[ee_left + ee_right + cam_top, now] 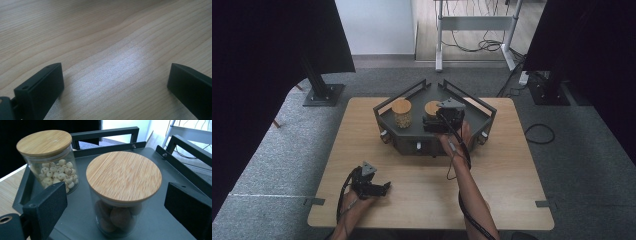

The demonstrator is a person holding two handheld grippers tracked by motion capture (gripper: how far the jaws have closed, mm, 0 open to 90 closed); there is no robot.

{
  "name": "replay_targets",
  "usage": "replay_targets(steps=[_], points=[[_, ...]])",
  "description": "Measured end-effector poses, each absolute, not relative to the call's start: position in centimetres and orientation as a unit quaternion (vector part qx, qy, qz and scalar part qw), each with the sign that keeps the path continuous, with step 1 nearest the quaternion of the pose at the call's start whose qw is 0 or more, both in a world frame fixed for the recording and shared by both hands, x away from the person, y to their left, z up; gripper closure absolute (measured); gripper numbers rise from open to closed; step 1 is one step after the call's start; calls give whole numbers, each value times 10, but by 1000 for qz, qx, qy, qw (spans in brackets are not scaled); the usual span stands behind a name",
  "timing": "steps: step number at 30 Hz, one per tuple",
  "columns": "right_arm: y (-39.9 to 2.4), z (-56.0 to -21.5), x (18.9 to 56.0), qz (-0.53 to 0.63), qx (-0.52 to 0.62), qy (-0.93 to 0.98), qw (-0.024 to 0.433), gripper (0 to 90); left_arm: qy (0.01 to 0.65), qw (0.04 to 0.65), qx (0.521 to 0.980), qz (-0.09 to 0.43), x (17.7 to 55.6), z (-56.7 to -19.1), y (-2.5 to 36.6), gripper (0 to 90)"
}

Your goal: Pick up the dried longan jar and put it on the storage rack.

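A glass jar of brown nuts (pixel 120 217) with a round wooden lid stands on the dark grey tray (pixel 160 222). My right gripper (pixel 116 192) is open, one jaw on each side of this jar, with a gap left between the pads and the glass. Beside it, farther left, stands a second lidded jar of pale round seeds (pixel 53 171). In the high view the right gripper (pixel 432 122) reaches into the tray (pixel 412 141) at the nut jar (pixel 432 107), next to the seed jar (pixel 401 113). My left gripper (pixel 383 188) rests low over the wooden table, open and holding nothing (pixel 115 75).
The tray has raised black rails (pixel 105 132) along its back and sides and knobs (pixel 418 145) on its front wall. The wooden table (pixel 422 195) is bare in front of the tray. Black stands (pixel 319 87) and cables lie on the floor beyond.
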State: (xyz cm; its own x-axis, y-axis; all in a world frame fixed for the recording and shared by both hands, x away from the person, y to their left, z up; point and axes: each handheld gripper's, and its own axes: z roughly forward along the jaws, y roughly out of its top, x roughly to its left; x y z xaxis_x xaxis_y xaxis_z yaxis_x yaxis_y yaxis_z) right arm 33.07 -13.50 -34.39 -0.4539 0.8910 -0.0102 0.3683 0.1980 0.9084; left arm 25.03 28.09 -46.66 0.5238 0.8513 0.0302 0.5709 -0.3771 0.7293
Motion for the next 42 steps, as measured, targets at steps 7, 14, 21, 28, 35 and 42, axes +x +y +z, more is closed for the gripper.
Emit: replay_targets(steps=[7,14,21,28,35,42], points=[[-140,-337,320,460,429,721,290,41,443,341,803,206,250,-467,281,2],[-146,-328,309,464,423,724,286,43,445,340,802,207,250,-467,280,2],[-152,-324,297,465,419,724,289,46,445,340,802,207,249,-467,280,2],[-158,-323,286,465,413,725,296,48,445,339,802,208,249,-467,280,2],[-165,-324,276,470,403,725,302,50,446,339,802,208,249,-467,280,2],[-172,-324,269,468,400,728,301,70,447,340,801,208,249,-467,279,2]])
